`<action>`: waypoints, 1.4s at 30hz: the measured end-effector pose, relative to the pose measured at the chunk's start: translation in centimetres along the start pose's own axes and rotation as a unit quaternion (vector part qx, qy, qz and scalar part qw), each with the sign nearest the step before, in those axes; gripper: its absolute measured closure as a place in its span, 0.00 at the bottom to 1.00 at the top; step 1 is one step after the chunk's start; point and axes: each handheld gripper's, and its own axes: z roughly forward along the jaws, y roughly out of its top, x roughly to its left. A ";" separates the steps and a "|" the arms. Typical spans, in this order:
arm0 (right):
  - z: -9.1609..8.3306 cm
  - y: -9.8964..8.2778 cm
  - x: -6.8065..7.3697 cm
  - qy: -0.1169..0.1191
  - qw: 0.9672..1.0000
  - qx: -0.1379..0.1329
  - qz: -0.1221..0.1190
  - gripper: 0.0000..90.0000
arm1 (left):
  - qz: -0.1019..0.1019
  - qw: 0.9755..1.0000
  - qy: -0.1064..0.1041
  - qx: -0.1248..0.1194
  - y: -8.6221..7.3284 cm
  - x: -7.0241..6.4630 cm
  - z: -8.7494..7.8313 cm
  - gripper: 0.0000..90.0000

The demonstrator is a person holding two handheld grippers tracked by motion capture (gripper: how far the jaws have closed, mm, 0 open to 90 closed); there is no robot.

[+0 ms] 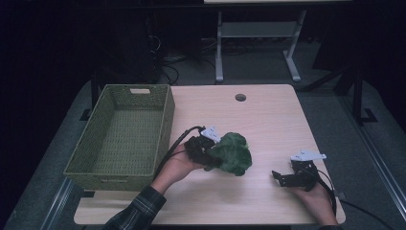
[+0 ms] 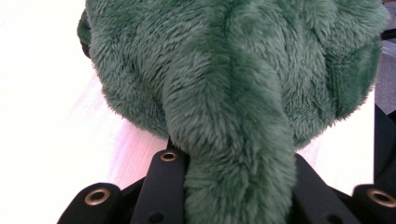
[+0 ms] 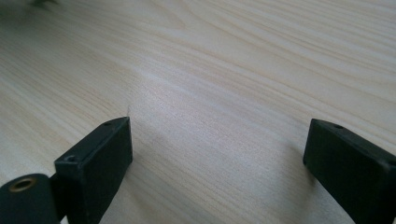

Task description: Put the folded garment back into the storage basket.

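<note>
A fuzzy dark-green plush toy (image 1: 231, 153) is clamped between the jaws of the left gripper (image 1: 210, 154), which are closed narrowly on a long furry part of it; in the left gripper view that part (image 2: 233, 154) is seen squeezed between the two black jaws. The toy is held near the middle of the pale wooden table (image 1: 268, 115), just right of the green woven rectangular basket (image 1: 122, 139). The right gripper (image 1: 282, 178) is held low over bare tabletop, jaws spread wide with nothing between them.

Bare table (image 1: 268, 115) lies open beyond the plush toy (image 1: 232, 152); the basket (image 1: 165, 125) walls the left.
</note>
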 end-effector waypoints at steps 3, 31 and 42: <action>0.0 0.0 0.0 0.000 1.000 0.000 -0.001 0.09 | 0.001 1.000 0.005 -0.002 0.1 0.2 -1.1 0.83; 0.2 0.1 0.0 -0.003 1.000 0.008 0.002 0.01 | -0.021 0.996 0.084 -0.025 -1.6 2.8 -11.4 0.82; 0.2 0.1 0.0 -0.003 1.000 0.008 0.003 0.01 | -0.057 0.989 0.130 -0.042 -4.4 4.3 -16.3 0.82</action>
